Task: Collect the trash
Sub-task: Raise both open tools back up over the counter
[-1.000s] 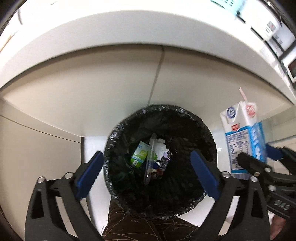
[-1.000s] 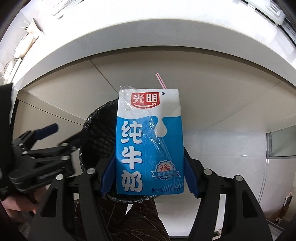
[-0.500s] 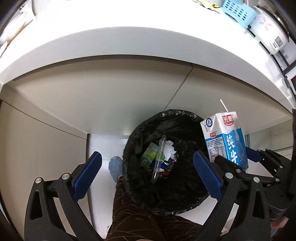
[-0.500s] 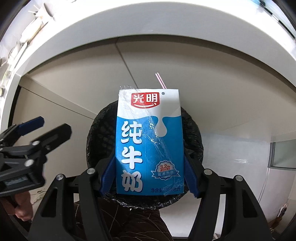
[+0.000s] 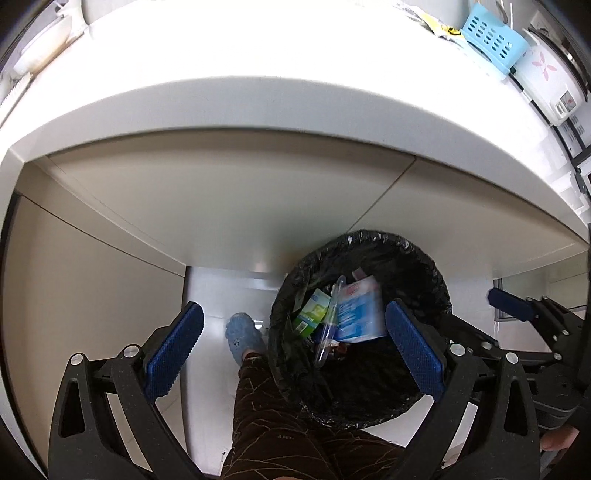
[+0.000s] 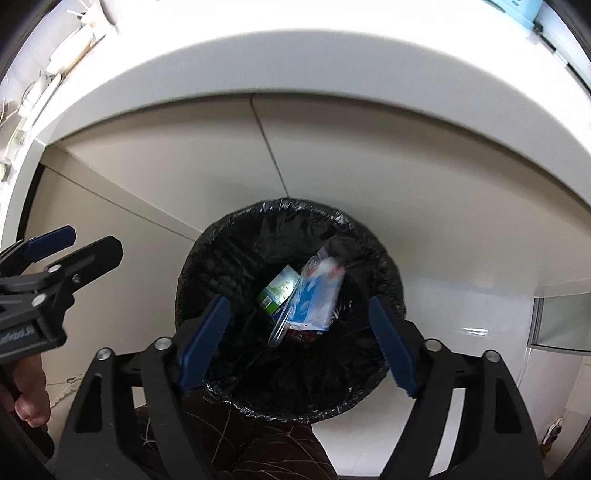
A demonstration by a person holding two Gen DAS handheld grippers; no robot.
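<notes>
A round bin with a black liner point(image 5: 424, 258) point(image 6: 221, 258) stands on the floor under the counter. The blue-and-white milk carton point(image 5: 360, 314) point(image 6: 319, 295) lies inside it, blurred, beside a green carton point(image 5: 312, 314) point(image 6: 279, 288) and a clear plastic tube point(image 5: 327, 332) point(image 6: 280, 328). My right gripper point(image 6: 299, 343) is open and empty above the bin; it also shows at the right edge of the left wrist view point(image 5: 517, 310). My left gripper point(image 5: 293, 354) is open and empty above the bin's left rim; it also shows at the left of the right wrist view point(image 6: 55, 251).
A white counter point(image 5: 258, 110) overhangs beige cabinet fronts point(image 5: 221, 206) behind the bin. A blue basket point(image 5: 491, 33) and a white rice cooker point(image 5: 550, 77) stand on the counter at right. The person's brown trouser leg point(image 5: 280, 424) and blue shoe point(image 5: 243, 336) are beside the bin.
My right gripper opened and the milk carton dropped into the bin. My left gripper shifted left, so the bin now sits right of its centre.
</notes>
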